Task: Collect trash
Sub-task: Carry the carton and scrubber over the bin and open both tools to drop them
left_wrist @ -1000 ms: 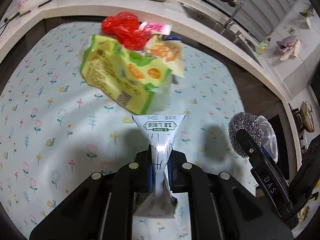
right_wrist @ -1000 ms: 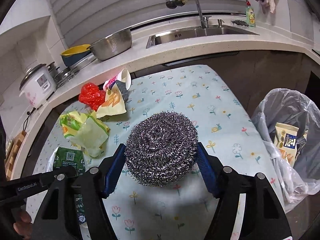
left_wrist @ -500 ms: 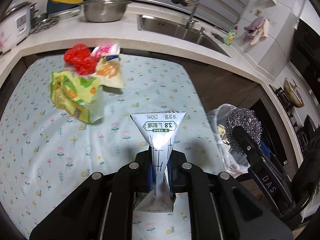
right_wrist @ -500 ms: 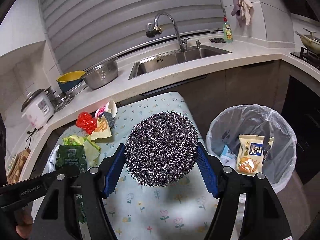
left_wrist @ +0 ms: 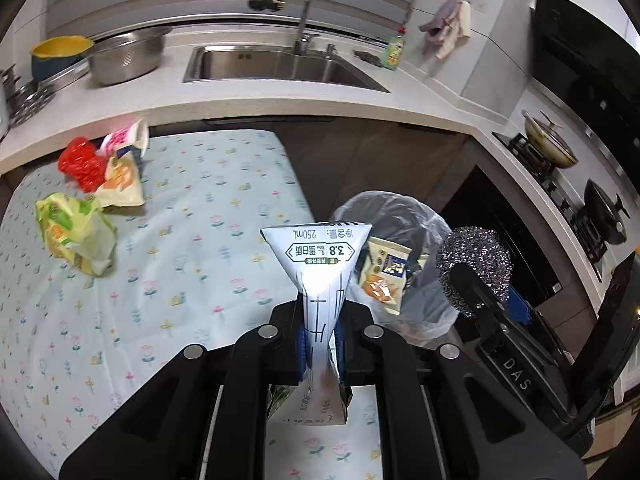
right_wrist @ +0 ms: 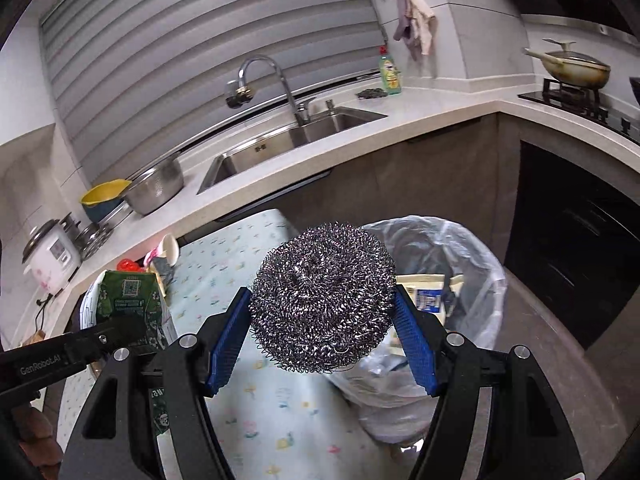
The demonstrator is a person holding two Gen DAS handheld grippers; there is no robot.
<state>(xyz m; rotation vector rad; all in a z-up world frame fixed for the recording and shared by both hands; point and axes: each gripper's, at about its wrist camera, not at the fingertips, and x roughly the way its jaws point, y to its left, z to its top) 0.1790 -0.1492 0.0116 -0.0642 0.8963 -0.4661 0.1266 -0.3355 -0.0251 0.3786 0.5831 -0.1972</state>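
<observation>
The surface (left_wrist: 192,240) with its flowered cloth runs out ahead and to the left of my left tongs (left_wrist: 320,344); the bin (right_wrist: 448,264) with its clear liner stands off its far edge, just ahead and right of both pairs. I judge I am carrying two pieces to it at once to save a trip. My right tongs (right_wrist: 322,332) are spread wide and pressed on the flanks of a steel scourer (right_wrist: 324,300), gripped across its widest part so the springy ball cannot roll out; it sits level with the bin's mouth, a little left of it. My left tongs are nearly closed, pinching a milk carton (left_wrist: 320,264) by its flattened seam. More wrappers (left_wrist: 76,232) lie well off to the left. The packets inside the bin look like snack bags, though the liner blurs them.
</observation>
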